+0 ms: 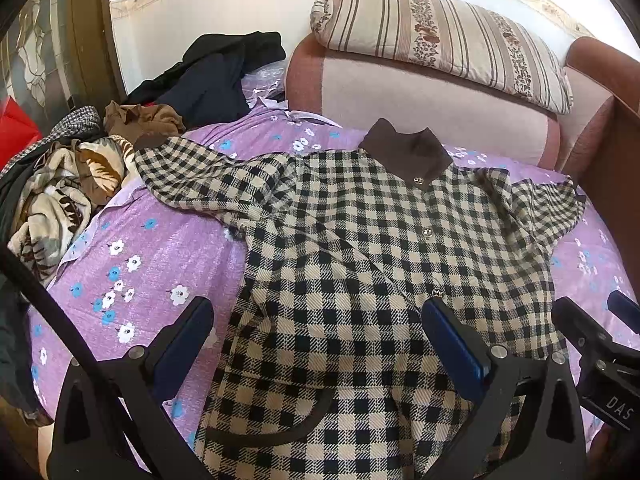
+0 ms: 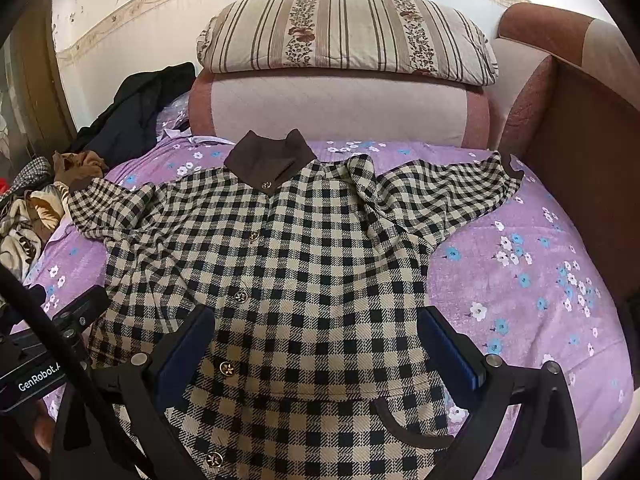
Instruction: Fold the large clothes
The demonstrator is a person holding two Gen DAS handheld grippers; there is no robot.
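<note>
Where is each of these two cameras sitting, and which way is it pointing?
Left wrist: on the left hand-held gripper, open above the checked coat, facing the sofa; the right hand-held gripper shows at its right edge.
Right wrist: on the right hand-held gripper, open, facing the same way; the left hand-held gripper's body shows at its left edge.
Shared: coat, purple sheet, striped pillow, clothes pile.
</note>
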